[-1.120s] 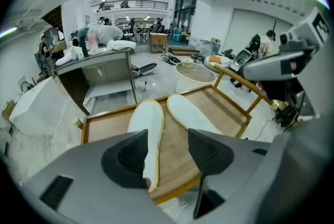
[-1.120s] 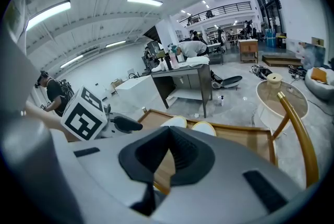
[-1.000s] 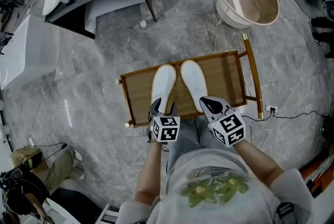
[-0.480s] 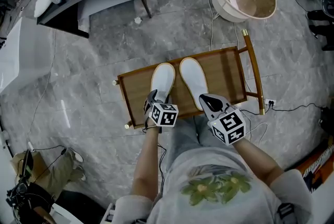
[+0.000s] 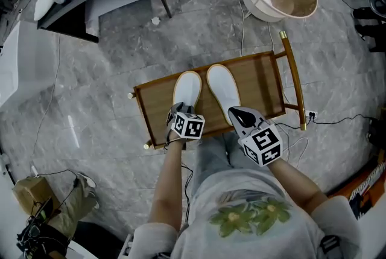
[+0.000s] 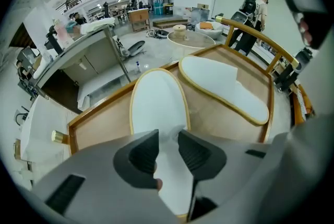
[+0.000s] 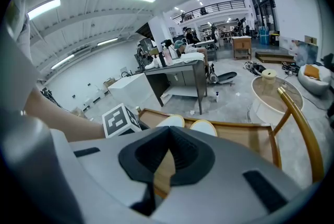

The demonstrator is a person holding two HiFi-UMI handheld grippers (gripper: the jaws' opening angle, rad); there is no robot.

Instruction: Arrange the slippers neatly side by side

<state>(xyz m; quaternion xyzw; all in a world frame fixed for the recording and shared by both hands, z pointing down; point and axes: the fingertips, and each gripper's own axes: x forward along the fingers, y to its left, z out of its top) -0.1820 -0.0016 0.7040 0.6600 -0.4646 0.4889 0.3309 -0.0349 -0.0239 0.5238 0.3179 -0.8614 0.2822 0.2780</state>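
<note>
"Down on the wooden tray (image 5: 259, 86), how do the slippers lie?"

"Side by side, toes away from the person. The left slipper (image 5: 187, 87) runs straight. The right slipper (image 5: 223, 92) is just beside it, with its heel angled outward. Both are white with a tan edge."

"And the grippers?"

"The left gripper (image 6: 167, 137) has just been closing its jaws, and they pinch a raised white fold at the left slipper's heel end. The right gripper (image 7: 168, 150) is by the right slipper's heel, jaws pressed together at the tips. I can't tell whether it touches."

"Any markings?"

"Black-and-white square patterns on the left cube (image 5: 189, 126) and the right cube (image 5: 261, 144), and a green leaf print on the person's shirt (image 5: 247, 215)."
</note>
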